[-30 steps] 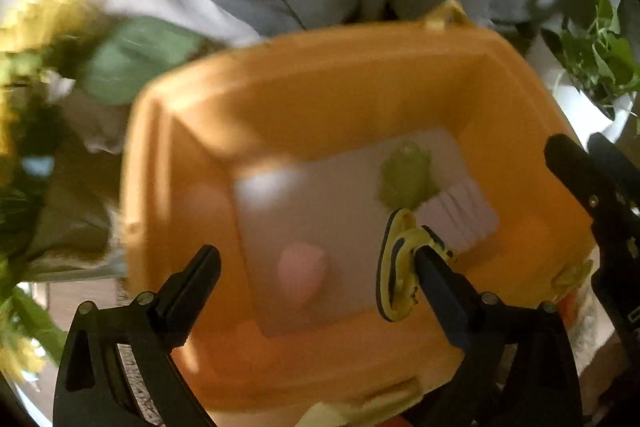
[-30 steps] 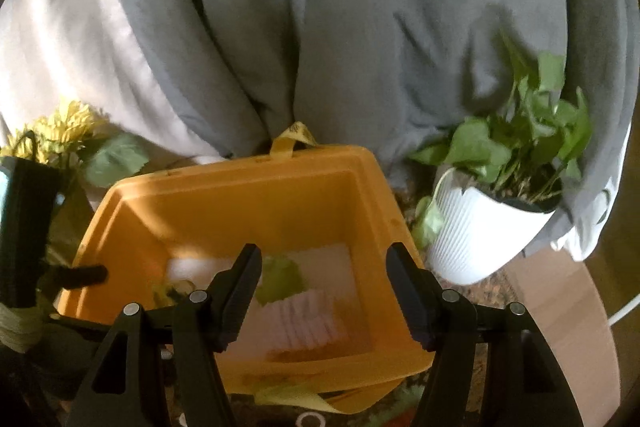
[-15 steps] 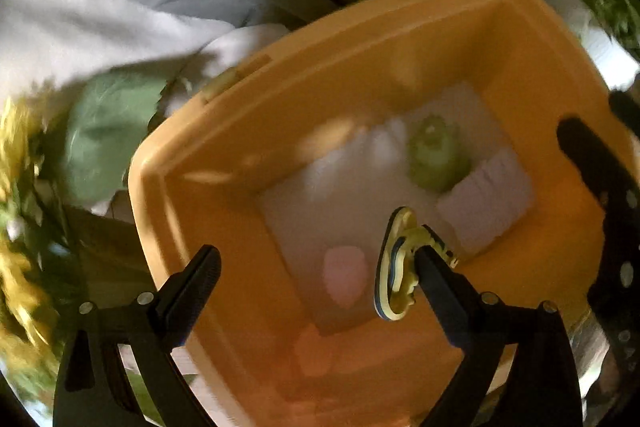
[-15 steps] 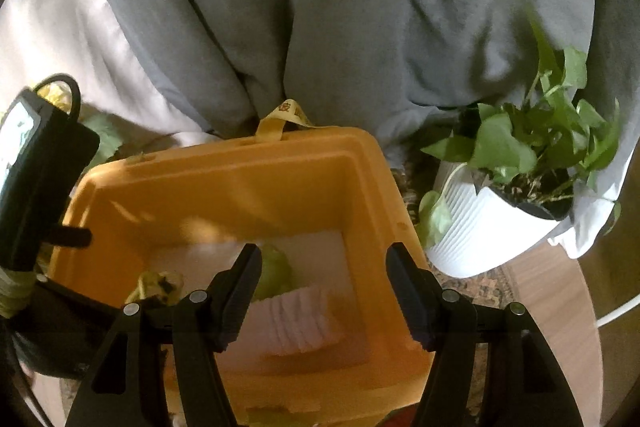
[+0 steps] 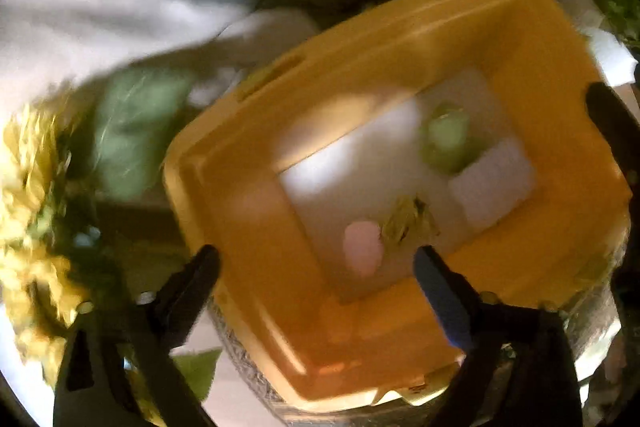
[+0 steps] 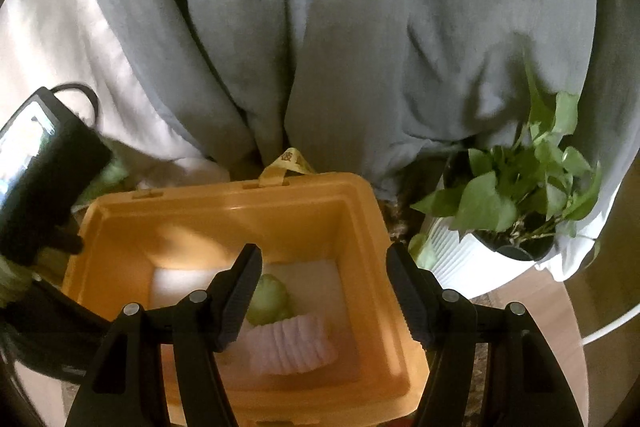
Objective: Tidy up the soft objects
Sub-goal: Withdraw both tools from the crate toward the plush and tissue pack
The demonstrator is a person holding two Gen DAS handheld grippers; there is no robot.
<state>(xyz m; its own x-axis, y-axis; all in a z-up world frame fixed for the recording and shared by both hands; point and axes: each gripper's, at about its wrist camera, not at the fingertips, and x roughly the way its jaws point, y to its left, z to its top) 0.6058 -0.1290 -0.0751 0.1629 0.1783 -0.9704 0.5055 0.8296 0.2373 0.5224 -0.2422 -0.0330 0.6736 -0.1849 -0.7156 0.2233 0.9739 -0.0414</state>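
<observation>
Potted plant at right of frame, yellow flowers far left. Orange bin lower center holds green toy, white ribbed pad, pink piece, yellow toy. Left gripper and right gripper hover above it, tongs apart, empty.

A: Worktop? Round, wood-toned, patterned mat on it; orange bin sits on the mat.
B: Anything else on it?
A: White ribbed planter with a leafy plant just beside the bin's right side; yellow flowers and green leaves at its left, blurred.
</observation>
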